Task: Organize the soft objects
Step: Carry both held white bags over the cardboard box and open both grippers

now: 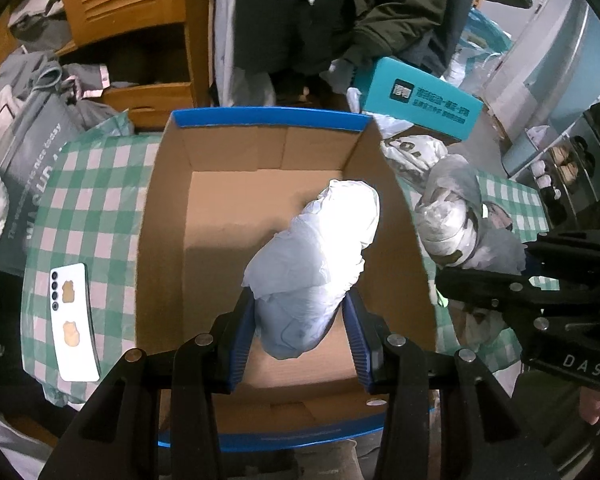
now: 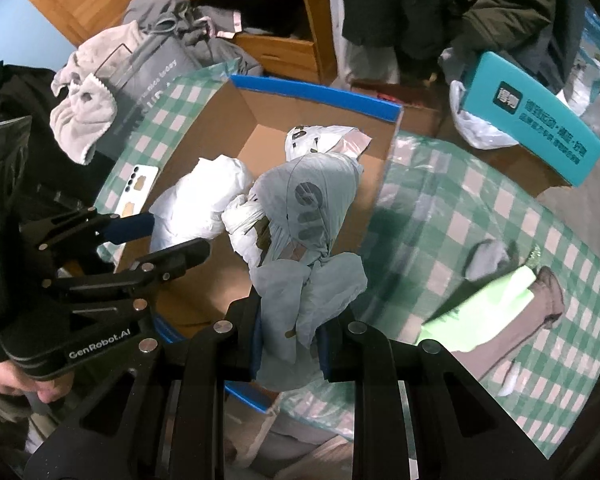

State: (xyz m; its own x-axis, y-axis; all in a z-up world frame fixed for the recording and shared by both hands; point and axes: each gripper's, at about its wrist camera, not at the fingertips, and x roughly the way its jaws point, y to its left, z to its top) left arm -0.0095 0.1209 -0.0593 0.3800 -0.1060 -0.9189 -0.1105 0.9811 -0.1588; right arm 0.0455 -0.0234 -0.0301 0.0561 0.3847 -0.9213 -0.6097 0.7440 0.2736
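Observation:
My left gripper (image 1: 300, 320) is shut on a white plastic-wrapped bundle (image 1: 316, 256) and holds it over the inside of an open cardboard box (image 1: 168, 216) with blue rims. My right gripper (image 2: 288, 344) is shut on the knotted end of a pale blue-grey bag bundle (image 2: 304, 208) and holds it over the box's right wall (image 2: 376, 184). The left gripper (image 2: 140, 236) and its white bundle (image 2: 204, 200) show at left in the right wrist view. The right gripper (image 1: 540, 296) and its bundle (image 1: 452, 216) show at right in the left wrist view.
The box sits on a green-and-white checked cloth (image 2: 480, 208). A white phone (image 1: 74, 320) lies left of the box. A teal box (image 2: 536, 116), a bright green item (image 2: 488, 304), a grey sock (image 2: 488, 256), clothes (image 2: 84, 116) and a wooden cabinet (image 1: 132, 8) surround it.

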